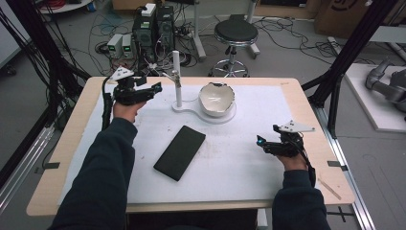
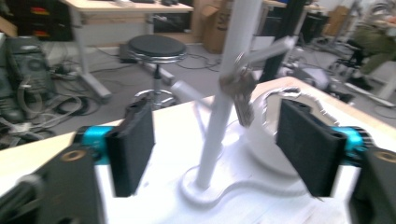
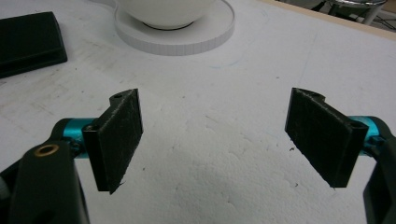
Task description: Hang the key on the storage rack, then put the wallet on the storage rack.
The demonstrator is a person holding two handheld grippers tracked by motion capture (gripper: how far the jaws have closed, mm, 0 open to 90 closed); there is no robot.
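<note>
A white stand [image 1: 176, 79] with a tall post and side pegs rises at the back middle of the table. A bunch of metal keys [image 2: 243, 95] hangs from one peg. My left gripper [image 1: 155, 88] hovers just left of the post, open; in the left gripper view [image 2: 222, 144] the post [image 2: 212, 140] stands between the spread jaws, untouched. A white bowl [image 1: 217, 98] with a jagged rim sits on the stand's round base [image 3: 196, 37]. My right gripper [image 1: 261, 142] rests low at the right, open [image 3: 219, 140], with only bare mat between its pads.
A flat black slab [image 1: 180, 152] lies slantwise on the white mat [image 1: 239, 163], in front of the stand. Behind the table are a black stool [image 1: 234, 33], computer boxes [image 1: 153, 28] and loose cables. Black frame posts flank the table.
</note>
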